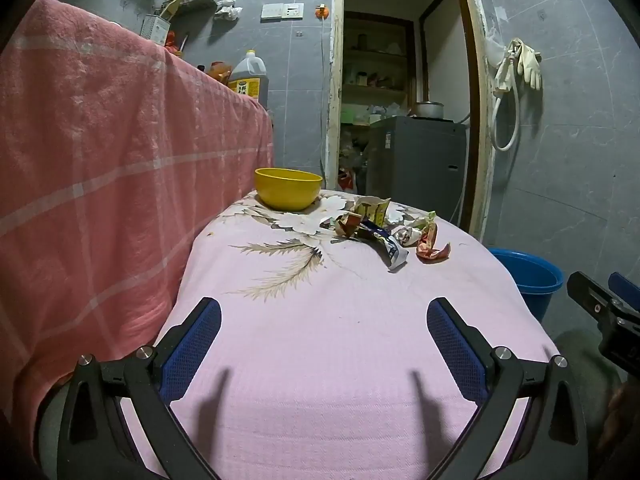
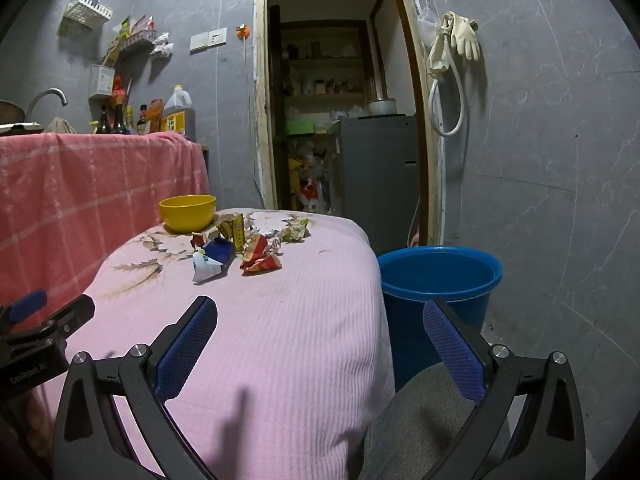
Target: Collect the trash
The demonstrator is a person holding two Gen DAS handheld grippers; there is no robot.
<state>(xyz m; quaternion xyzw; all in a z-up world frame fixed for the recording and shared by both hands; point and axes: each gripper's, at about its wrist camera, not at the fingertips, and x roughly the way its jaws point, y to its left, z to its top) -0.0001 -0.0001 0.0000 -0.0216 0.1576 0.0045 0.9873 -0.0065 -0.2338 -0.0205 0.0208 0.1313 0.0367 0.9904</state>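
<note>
A heap of crumpled wrappers lies at the far right of the pink cloth-covered table; in the right wrist view the heap sits at mid-table. It includes a blue-white wrapper and a red one. A blue bucket stands on the floor right of the table, also in the left wrist view. My left gripper is open and empty above the table's near end. My right gripper is open and empty over the table's near right edge.
A yellow bowl stands at the table's far end, left of the wrappers. A counter draped in a pink towel borders the table's left side. An open doorway with a grey cabinet lies beyond.
</note>
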